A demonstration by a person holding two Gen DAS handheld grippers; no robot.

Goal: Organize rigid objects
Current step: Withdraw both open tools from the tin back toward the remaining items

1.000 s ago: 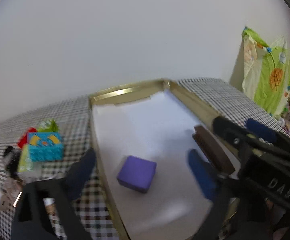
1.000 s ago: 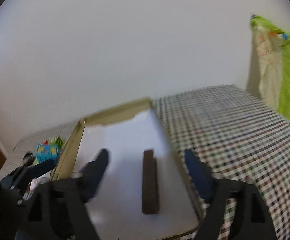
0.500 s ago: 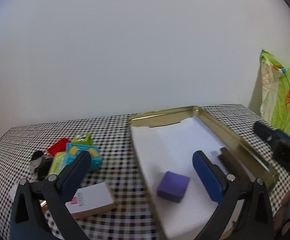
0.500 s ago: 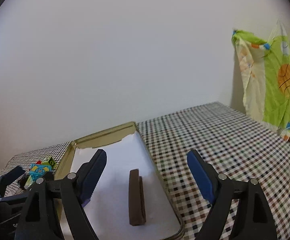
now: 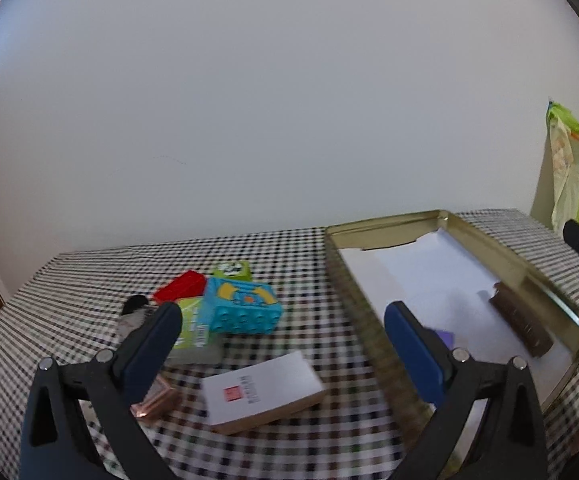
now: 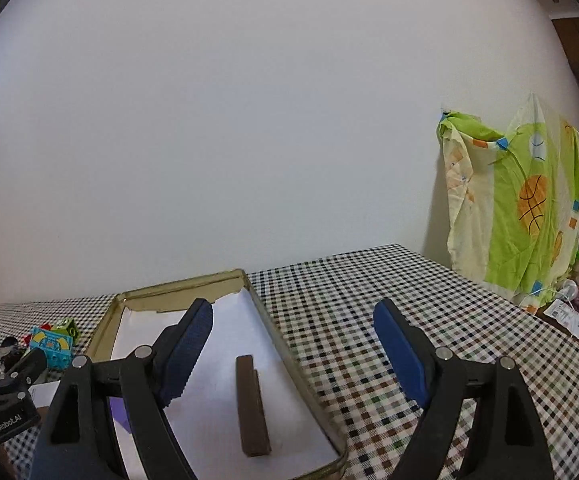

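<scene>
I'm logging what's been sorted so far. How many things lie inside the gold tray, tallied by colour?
Inside the gold tray:
Brown: 1, the long brown bar
Purple: 1, the purple block, partly hidden behind a finger of the left tongs
Total: 2

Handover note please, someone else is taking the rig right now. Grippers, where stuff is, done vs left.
Left gripper: jaws open, empty, aimed over the loose pile.
Right gripper: jaws open, empty, over the tray's right side.
In the gold tray, on its white liner: brown bar along the right wall, purple block near the left side, mostly hidden behind a finger.
Left on the checkered cloth: white box, blue toy brick, red brick, green pack, green block, copper-coloured box, some dark bits too unclear to name.
Done: two items trayed. Left: the rest; the white box is nearest the left gripper.
</scene>
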